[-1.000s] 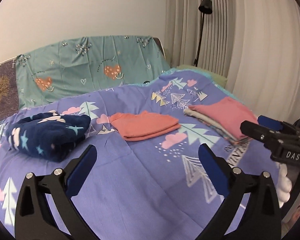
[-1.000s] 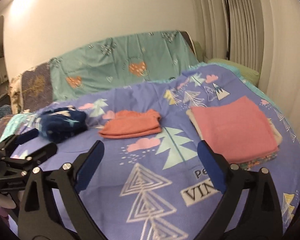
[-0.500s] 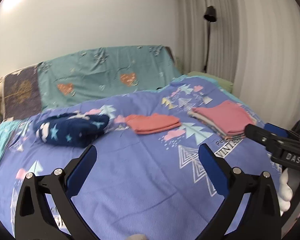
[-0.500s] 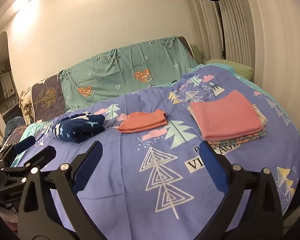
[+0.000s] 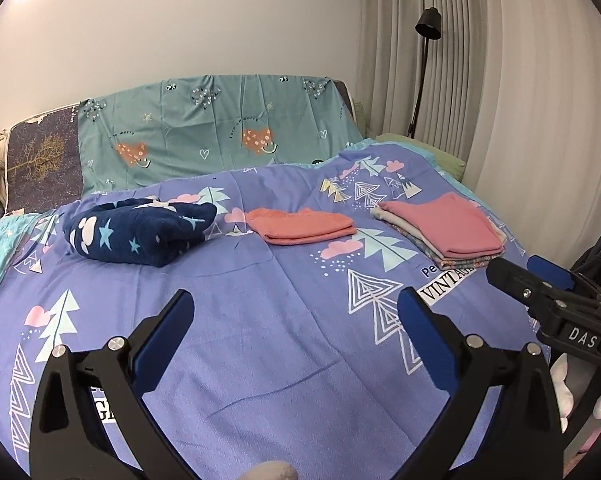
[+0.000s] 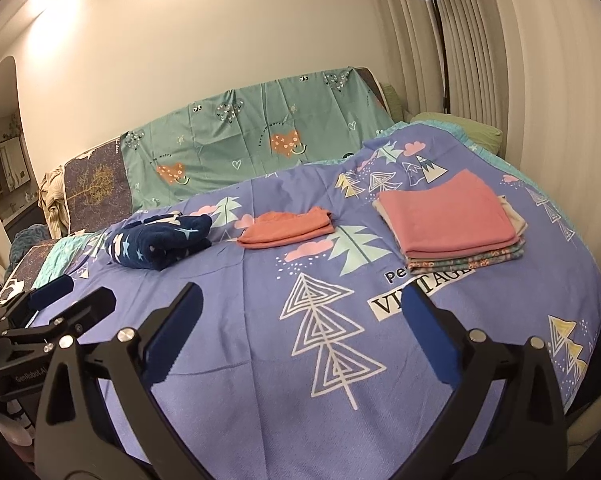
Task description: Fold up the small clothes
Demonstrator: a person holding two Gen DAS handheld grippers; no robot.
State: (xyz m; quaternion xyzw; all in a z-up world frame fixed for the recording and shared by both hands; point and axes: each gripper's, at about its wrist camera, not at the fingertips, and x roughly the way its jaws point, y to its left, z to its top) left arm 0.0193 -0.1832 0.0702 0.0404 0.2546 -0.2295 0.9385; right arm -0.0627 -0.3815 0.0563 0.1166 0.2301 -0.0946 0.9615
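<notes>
Across the far half of the purple bedspread [image 5: 284, 320], three folded bundles lay in a row running from nine o'clock to three o'clock. Seen from the left wrist, the navy star-print fleece [image 5: 140, 232] sat at about eleven o'clock, the orange garment [image 5: 300, 228] near twelve, and the pink-topped stack [image 5: 440, 228] at about one. From the right wrist the same row read as navy fleece [image 6: 160, 240] at eleven, orange garment [image 6: 288, 228] at twelve and stack [image 6: 448, 220] at one. All three were well apart from both tools, beyond a bare stretch of bedspread.

The left gripper [image 5: 294, 312] hung with its jaws spread wide, holding nothing. The right gripper [image 6: 302, 308] was likewise spread and empty. By my reading the left sat nearer the fleece and the right nearer the stack.

The fleece looked plush and thick, loosely rolled with rounded ends, its long axis crosswise; it seemed the least tidy of the three and the likeliest to need more work. The orange garment was a thin, soft knit folded into a flat, wide rectangle. The stack was several flat layers with squared edges, pink on top and a floral print beneath. No unfolded garment showed on the bedspread, so the folding looked nearly done.
</notes>
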